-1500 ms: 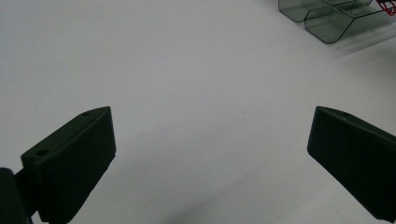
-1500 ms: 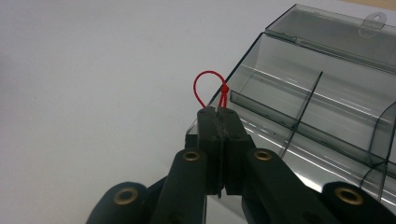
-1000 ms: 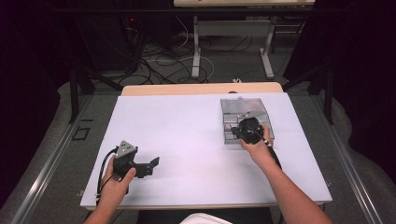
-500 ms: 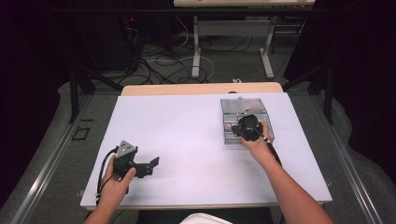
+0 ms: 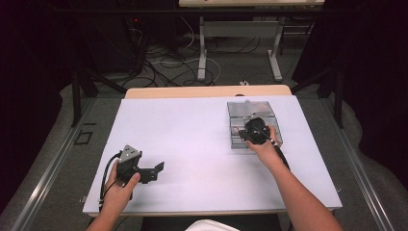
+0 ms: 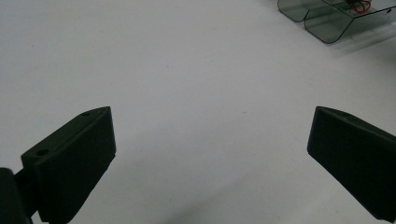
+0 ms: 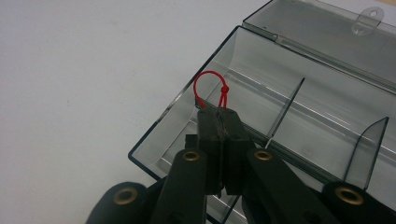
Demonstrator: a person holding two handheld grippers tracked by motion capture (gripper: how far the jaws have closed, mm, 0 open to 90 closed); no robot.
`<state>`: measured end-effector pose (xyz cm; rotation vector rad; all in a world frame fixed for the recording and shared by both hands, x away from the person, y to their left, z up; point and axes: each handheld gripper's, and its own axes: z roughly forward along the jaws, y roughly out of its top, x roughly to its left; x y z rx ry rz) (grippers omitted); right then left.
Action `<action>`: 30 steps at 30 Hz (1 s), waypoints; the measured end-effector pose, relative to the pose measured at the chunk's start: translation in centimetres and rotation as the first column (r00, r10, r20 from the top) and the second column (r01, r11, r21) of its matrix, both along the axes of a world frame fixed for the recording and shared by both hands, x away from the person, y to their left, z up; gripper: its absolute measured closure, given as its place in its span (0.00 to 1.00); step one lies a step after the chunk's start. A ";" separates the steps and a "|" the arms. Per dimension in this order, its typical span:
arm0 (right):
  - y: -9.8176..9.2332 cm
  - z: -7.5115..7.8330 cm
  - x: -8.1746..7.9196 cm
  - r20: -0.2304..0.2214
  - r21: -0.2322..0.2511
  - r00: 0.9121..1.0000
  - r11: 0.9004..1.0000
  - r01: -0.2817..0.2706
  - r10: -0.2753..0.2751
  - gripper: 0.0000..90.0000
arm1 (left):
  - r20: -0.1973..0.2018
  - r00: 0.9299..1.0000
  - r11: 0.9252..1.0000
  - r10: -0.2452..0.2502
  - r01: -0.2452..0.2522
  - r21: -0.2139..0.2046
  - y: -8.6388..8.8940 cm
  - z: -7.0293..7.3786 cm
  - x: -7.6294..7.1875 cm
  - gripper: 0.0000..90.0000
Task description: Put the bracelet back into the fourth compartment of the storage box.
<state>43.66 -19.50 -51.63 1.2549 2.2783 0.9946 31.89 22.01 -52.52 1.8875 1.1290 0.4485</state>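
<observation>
A clear smoky plastic box (image 5: 240, 111) (image 7: 261, 74) with its lid folded open lies on the right part of the white table (image 5: 192, 139). Thin dividers split it into compartments. My right gripper (image 7: 218, 113) (image 5: 249, 134) is over the box's near left compartment, shut on a small red cord loop (image 7: 208, 87) that sticks up from between the pads. My left gripper (image 6: 210, 135) (image 5: 156, 169) rests low over the table at the front left, open, with bare table between its jaws. A corner of the box (image 6: 327, 18) sits far off in the left gripper view.
The table's front edge (image 5: 207, 211) lies just behind both hands. A wooden strip (image 5: 207, 91) borders the far side. Beyond it the floor carries cables and metal desk legs (image 5: 202, 48). Dark curtains close both sides.
</observation>
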 end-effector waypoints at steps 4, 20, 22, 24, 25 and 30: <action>0.1 -0.3 0.2 -0.015 -0.009 1.000 1.000 -0.004 0.004 0.99 | 0.002 1.000 1.000 0.000 0.000 0.000 0.0 0.0 0.0 0.01; 0.4 -1.0 0.4 -0.054 -0.046 0.999 0.999 -0.007 0.005 0.99 | 0.001 1.000 1.000 0.004 -0.004 -0.006 0.0 0.0 0.0 0.01; 0.4 -1.2 0.5 -0.062 -0.048 0.998 0.999 -0.010 0.007 0.99 | 0.001 1.000 1.000 0.003 -0.003 -0.006 0.0 0.0 0.0 0.01; 0.5 -1.2 0.5 -0.068 -0.050 0.998 0.999 -0.010 0.007 0.99 | 0.001 1.000 1.000 0.004 -0.004 -0.007 0.0 0.0 0.0 0.01; 0.5 -1.3 0.5 -0.072 -0.052 0.997 0.999 -0.012 0.008 0.99 | 0.001 1.000 1.000 0.004 -0.004 -0.006 0.0 0.0 0.0 0.01; 0.5 -1.3 0.5 -0.085 -0.048 0.996 0.999 -0.010 0.006 0.99 | 0.002 1.000 1.000 0.004 -0.004 -0.006 0.0 0.0 0.0 0.01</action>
